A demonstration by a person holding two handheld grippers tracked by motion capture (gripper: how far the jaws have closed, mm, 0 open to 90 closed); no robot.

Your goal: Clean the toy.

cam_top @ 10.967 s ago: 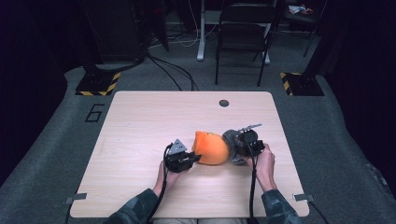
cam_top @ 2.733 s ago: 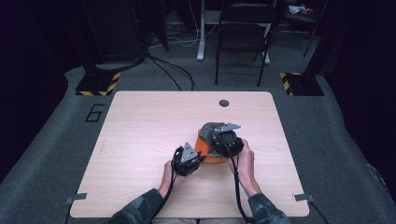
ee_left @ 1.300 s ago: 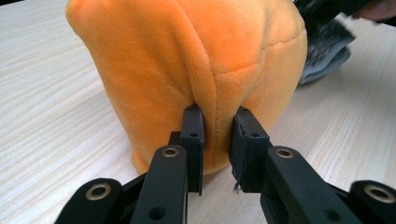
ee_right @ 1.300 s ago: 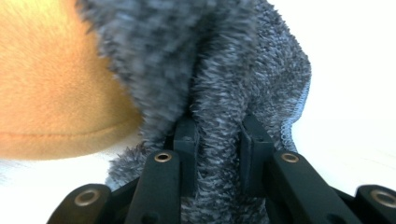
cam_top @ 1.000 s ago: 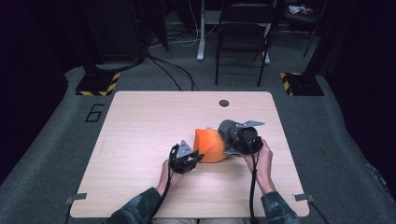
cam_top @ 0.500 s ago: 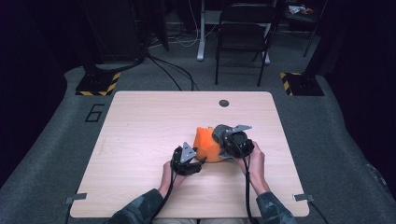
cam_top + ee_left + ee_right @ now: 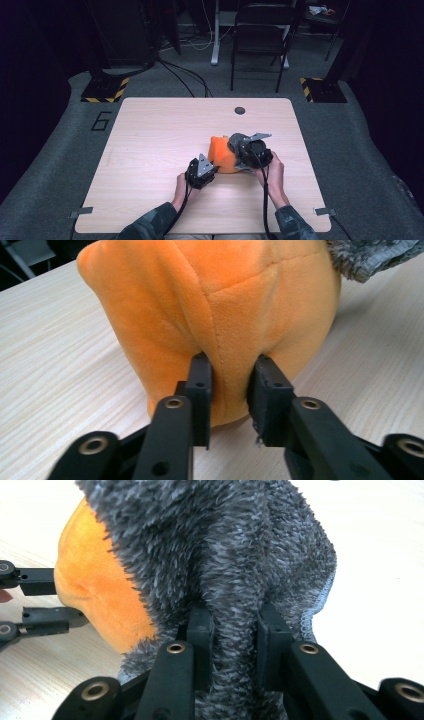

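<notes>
left gripper (image 7: 227, 390): low centre of the left gripper view, jaws just closed, clamped on a fold of the orange plush (image 7: 215, 315); pads press in from both sides of a seam. In the high view it sits lower centre (image 7: 201, 171), touching the plush's lower left edge.
right gripper (image 7: 232, 630): low centre of the right gripper view, jaws closed tight on a ridge of grey fur (image 7: 225, 550), which bulges up between the pads. In the high view it lies centre-right (image 7: 250, 151), over the plush's right side.
plush: orange fleece, stitched seams, resting on the table (image 7: 60, 340); in the high view at frame centre (image 7: 222, 155), between both grippers, touching each.
fur: shaggy grey, joined to the plush; upper right corner of the left gripper view (image 7: 370, 257). In the right gripper view it covers the plush's right part, with orange (image 7: 95, 595) showing at left. Pale stitched hem at the fur's right edge.
other gripper: left gripper's jaws enter at the left edge of the right gripper view (image 7: 37, 600), tips against the orange.
hands: left hand (image 7: 182, 187) and right hand (image 7: 270, 172) come up from the bottom of the high view.
table: light wood; dark round hole (image 7: 240, 110) near the far edge, upper centre.
floor: grey carpet (image 7: 360, 165) around; chair (image 7: 262, 35) top centre.
</notes>
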